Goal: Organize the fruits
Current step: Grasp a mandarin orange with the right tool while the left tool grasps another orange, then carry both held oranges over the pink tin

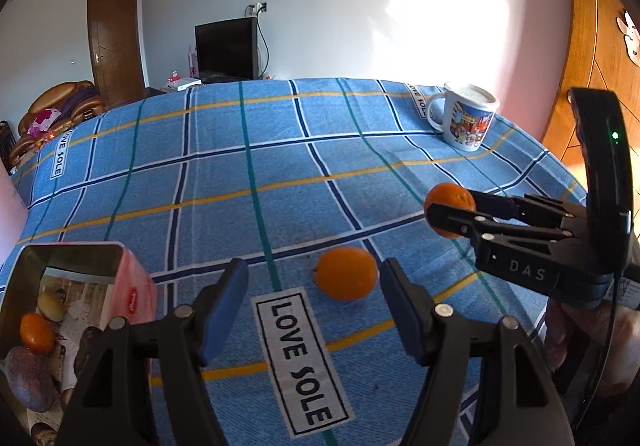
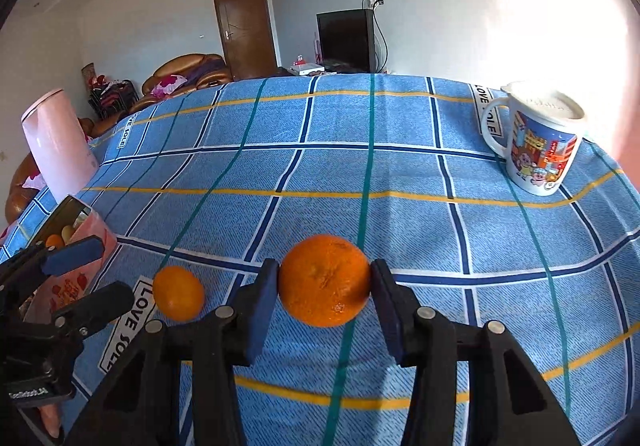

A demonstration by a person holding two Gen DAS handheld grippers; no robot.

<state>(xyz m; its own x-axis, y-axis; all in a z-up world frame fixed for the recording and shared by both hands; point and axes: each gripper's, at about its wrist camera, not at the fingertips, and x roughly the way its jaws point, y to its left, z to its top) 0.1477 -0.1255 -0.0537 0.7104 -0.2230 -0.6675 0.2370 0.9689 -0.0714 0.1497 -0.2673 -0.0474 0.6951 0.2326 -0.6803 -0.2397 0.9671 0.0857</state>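
My right gripper [image 2: 325, 282] is shut on a large orange [image 2: 325, 280] and holds it above the blue checked cloth; it also shows in the left wrist view [image 1: 450, 215]. A smaller orange [image 1: 346, 273] lies on the cloth between and just ahead of my open left gripper's [image 1: 314, 286] fingers; it shows in the right wrist view [image 2: 178, 293] too. My left gripper [image 2: 86, 270] is empty. A pink tin box [image 1: 132, 286] at the left holds a small orange [image 1: 37, 332] and other fruit.
A printed white mug [image 1: 466, 117] with a lid stands at the far right of the table [image 1: 280, 166]. A pink kettle [image 2: 56, 138] stands at the far left edge. A wooden wardrobe [image 1: 592, 46] is on the right.
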